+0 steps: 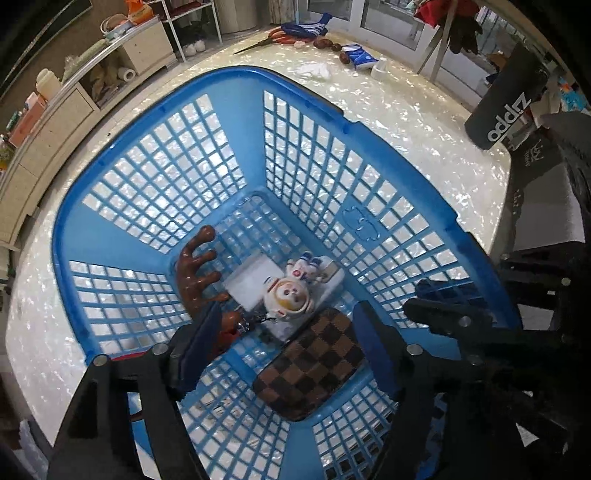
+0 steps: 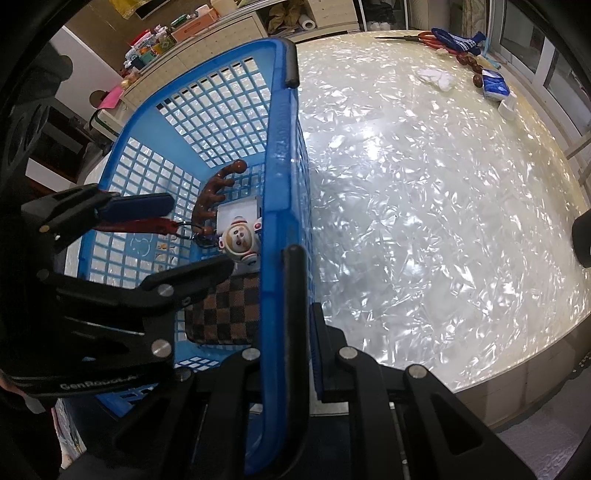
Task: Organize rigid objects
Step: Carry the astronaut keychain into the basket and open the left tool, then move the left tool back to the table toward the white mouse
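A blue lattice basket (image 1: pixel 240 74) stands on the pearly white table (image 1: pixel 406 122). In its bottom lie a brown antler-shaped piece (image 1: pixel 195 273), a white box (image 1: pixel 247 280), an astronaut figurine (image 1: pixel 288 295) on a key ring with a red strap (image 2: pixel 136 224), and a brown checkered wallet (image 1: pixel 314 365). My left gripper (image 1: pixel 288 314) hangs open inside the basket, its fingers on either side of the wallet and apart from it. In the right wrist view that left gripper (image 2: pixel 199 232) shows over the strap. My right gripper (image 2: pixel 304 280) is shut on the near rim of the basket (image 2: pixel 280 110).
At the table's far end lie scissors (image 1: pixel 258 42), a blue knitted piece (image 1: pixel 306 27), brown nuts (image 1: pixel 327 44), a blue packet (image 1: pixel 360 55) and a white cup (image 1: pixel 380 68). A black cylinder (image 1: pixel 506 107) stands at the right. Shelves (image 1: pixel 92 85) line the left wall.
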{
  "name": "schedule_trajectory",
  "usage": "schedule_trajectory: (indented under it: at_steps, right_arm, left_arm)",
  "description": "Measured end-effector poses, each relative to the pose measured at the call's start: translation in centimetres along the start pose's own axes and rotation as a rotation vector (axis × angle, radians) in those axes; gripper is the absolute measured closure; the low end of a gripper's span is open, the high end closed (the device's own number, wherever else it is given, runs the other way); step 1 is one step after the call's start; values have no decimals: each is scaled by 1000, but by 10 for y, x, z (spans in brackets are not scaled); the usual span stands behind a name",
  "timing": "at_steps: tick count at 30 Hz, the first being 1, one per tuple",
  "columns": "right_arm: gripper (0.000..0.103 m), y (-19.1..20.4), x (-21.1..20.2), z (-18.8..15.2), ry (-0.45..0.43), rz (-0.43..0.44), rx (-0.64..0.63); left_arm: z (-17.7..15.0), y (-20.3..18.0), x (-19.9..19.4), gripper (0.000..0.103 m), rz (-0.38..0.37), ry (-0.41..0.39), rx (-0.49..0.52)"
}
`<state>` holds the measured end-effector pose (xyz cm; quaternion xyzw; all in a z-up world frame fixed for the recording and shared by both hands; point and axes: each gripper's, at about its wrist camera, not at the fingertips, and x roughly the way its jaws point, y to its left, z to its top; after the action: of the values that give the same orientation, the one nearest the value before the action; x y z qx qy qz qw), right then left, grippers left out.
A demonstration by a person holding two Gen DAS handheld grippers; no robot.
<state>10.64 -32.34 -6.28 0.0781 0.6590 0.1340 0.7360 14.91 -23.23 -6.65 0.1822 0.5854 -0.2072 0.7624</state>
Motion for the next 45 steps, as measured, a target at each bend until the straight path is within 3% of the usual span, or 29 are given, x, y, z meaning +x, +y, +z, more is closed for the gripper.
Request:
schedule_trajectory:
  at_steps: [15, 19, 22, 26, 36, 45]
  right_arm:
    - [92, 4, -4, -7, -21, 12, -29]
    - [92, 4, -4, -7, -21, 15, -28]
    - [92, 5, -4, -6, -19, 11, -31]
    - [92, 7, -3, -4, -11, 1, -39]
    - [92, 15, -4, 3, -2, -43, -61]
    - [92, 22, -3, 5, 11, -83, -71]
  left_arm:
    - [9, 9, -4, 25, 61, 0, -7]
    - [16, 21, -18, 24, 57, -42, -32]
    - [18, 33, -37, 19, 105, -88, -52]
    - [14, 54, -67, 12, 100, -140, -100]
    - [-31, 125, -105, 3, 112, -169, -251]
    - [-85, 182, -65, 3, 99, -83, -391]
